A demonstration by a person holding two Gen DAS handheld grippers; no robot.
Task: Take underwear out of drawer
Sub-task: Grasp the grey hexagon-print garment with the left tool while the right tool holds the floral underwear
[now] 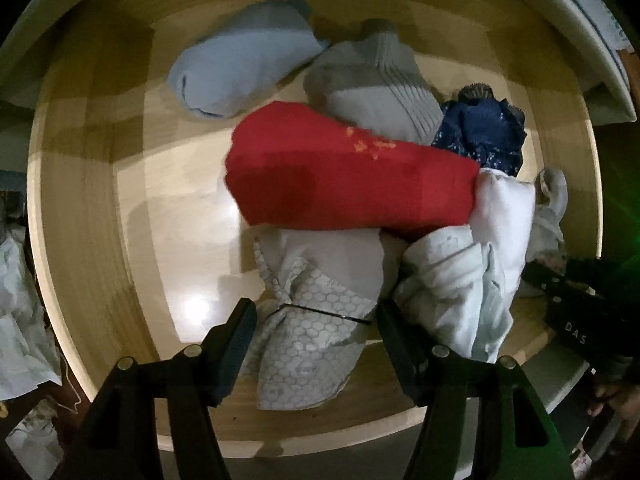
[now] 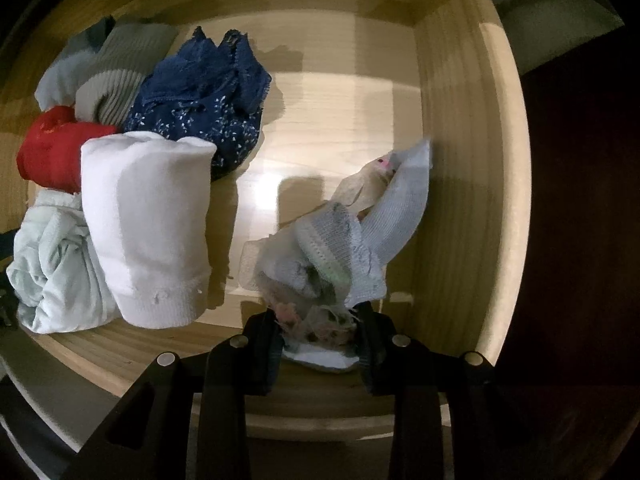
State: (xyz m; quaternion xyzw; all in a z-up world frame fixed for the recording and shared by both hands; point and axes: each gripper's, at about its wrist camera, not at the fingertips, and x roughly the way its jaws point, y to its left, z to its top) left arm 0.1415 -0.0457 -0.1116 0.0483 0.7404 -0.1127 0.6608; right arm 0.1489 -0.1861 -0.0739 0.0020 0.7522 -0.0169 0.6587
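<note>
Underwear (image 2: 320, 276) is pinched in the right hand-held gripper (image 2: 318, 344), ready for lifting clear of the drawer (image 2: 460, 160), while the left hand-held gripper (image 1: 314, 344) hangs spread.

red garment (image 2: 48, 148) half hidden by white roll (image 2: 148, 228); right gripper (image 1: 576, 312) edge-cropped
</note>
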